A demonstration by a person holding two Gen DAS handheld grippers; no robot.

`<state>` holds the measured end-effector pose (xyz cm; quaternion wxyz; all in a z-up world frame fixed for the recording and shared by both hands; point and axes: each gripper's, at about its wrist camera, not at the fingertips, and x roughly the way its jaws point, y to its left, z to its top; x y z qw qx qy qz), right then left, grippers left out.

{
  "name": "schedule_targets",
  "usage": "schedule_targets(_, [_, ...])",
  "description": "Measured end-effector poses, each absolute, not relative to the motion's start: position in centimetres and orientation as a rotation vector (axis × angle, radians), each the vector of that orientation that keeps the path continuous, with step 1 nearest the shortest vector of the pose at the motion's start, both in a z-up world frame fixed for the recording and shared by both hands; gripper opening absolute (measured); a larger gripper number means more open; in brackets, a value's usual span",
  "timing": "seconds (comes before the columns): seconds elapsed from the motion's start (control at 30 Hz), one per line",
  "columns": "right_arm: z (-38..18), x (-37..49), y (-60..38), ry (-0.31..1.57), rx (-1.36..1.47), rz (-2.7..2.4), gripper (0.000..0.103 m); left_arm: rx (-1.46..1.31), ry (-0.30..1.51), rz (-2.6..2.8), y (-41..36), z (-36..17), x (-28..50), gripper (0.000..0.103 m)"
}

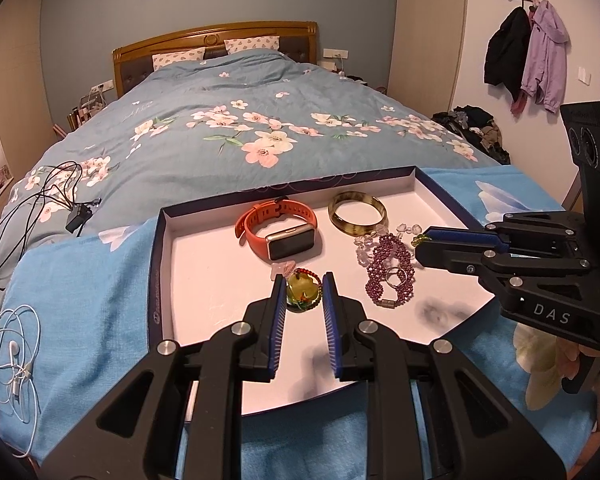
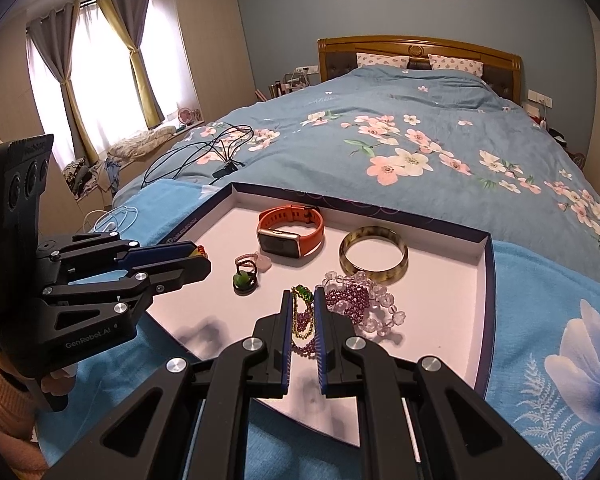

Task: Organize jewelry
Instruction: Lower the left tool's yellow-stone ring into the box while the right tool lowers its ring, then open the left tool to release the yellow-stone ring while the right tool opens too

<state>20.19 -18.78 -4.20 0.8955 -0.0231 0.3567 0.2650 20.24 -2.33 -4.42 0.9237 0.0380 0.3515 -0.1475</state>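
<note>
The shallow white-lined box tray point(image 1: 440, 196) lies on a blue towel point(image 1: 80, 280) at the foot of the bed. In it: an orange smartwatch point(image 1: 278, 232), a mottled bangle point(image 1: 357, 214), and purple and clear bead bracelets point(image 1: 388, 276). The left gripper point(image 1: 303, 280) clamps a red-beaded bracelet with a green-yellow pendant point(image 1: 302, 290). The right gripper point(image 2: 303, 296) pinches a gold chain with a green stone point(image 2: 301, 308), above the tray floor.

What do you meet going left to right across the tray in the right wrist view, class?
Green ring → orange watch → purple bead bracelet → amber bangle.
</note>
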Motion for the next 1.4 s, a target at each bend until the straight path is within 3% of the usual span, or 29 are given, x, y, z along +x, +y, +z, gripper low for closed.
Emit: schedule_targets(1.4, [-5.9, 21.7, -18.2, 0.794, -0.064, 0.521, 0.009, 0.06, 0.785, -0.269, -2.4, -6.7, 22.2, 0.019])
